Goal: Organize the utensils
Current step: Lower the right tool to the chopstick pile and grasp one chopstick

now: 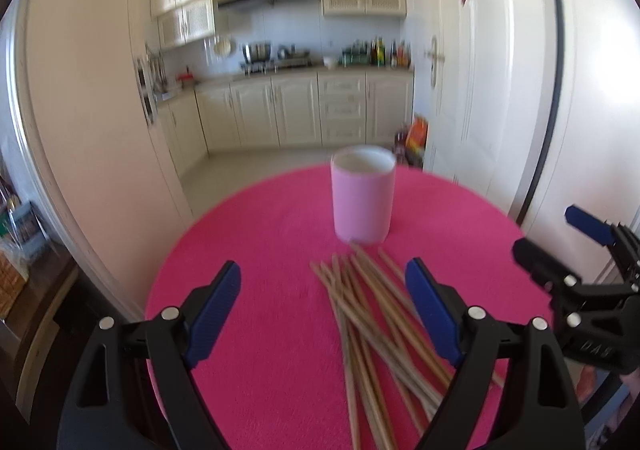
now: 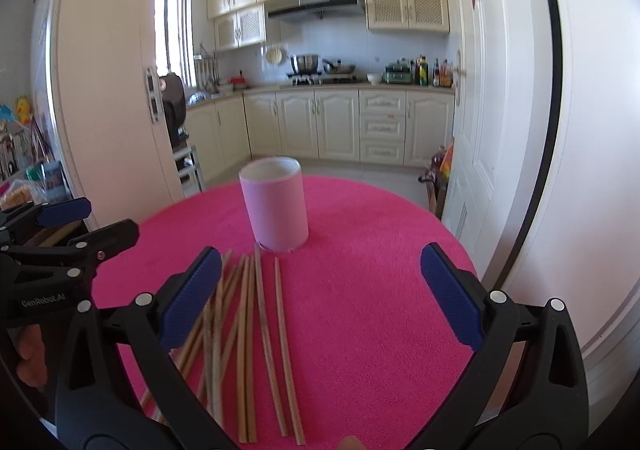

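Observation:
A pink cylindrical cup (image 1: pixel 363 197) (image 2: pixel 275 204) stands upright and empty near the middle of the round magenta table mat (image 1: pixel 260 250) (image 2: pixel 360 250). Several wooden chopsticks (image 1: pixel 372 322) (image 2: pixel 256 330) lie fanned out on the mat just in front of the cup. My left gripper (image 1: pixel 324 310) is open above the mat, with the chopsticks lying between and under its right finger. My right gripper (image 2: pixel 320 298) is open too, hovering over the chopsticks' right side. Each gripper shows at the other view's edge: the right gripper (image 1: pixel 576 250) and the left gripper (image 2: pixel 72 226).
The mat ends at a round edge on all sides. A white door (image 2: pixel 500 130) stands close on the right, a door frame (image 1: pixel 80 130) on the left. Kitchen cabinets (image 2: pixel 320 122) lie far behind. A person's fingers (image 2: pixel 32 358) hold the left gripper.

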The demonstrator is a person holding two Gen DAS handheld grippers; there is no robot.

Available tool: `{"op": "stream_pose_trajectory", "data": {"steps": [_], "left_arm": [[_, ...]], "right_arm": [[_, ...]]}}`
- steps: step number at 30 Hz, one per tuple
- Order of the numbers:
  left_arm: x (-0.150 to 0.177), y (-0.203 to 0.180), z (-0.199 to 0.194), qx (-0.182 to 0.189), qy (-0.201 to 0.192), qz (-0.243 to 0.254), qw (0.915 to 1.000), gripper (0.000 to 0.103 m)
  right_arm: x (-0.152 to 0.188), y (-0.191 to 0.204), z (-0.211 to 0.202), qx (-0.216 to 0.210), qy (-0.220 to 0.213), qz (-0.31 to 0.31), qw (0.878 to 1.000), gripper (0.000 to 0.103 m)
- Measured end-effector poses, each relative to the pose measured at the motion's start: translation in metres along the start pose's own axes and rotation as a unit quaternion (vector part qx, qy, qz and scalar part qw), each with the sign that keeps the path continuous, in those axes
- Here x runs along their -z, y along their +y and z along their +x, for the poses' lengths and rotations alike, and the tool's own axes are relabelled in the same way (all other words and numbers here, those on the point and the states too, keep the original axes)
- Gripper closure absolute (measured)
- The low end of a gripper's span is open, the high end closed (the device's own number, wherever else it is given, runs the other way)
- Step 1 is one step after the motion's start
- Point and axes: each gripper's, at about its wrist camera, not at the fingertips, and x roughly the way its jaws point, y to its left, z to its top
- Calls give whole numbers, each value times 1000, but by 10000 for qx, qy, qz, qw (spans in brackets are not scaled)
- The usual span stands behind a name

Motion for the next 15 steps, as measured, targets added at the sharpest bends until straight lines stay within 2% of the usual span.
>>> {"op": "stream_pose_trajectory", "data": {"steps": [4,6,8,11,13,15], "left_arm": [[12,12,35,108,800,-35,9967,23],[21,16,54,254,1277,-57,9915,43],[31,19,71,463,1716,-138,9840,52],[40,19,85,719,1987,-232,9771,58],[44,16,90,764,2113,-236,9742,64],[46,12,98,861,2254,-252,9701,74]], "right_arm": [[4,5,22,-21,491,-254,9985,6],[6,7,35,-153,814,-360,9959,10],[7,7,45,-192,1098,-431,9928,13],[8,9,56,-337,1432,-490,9879,20],[6,9,63,-493,1695,-451,9833,24],[6,10,71,-589,1953,-468,9779,33]]}}
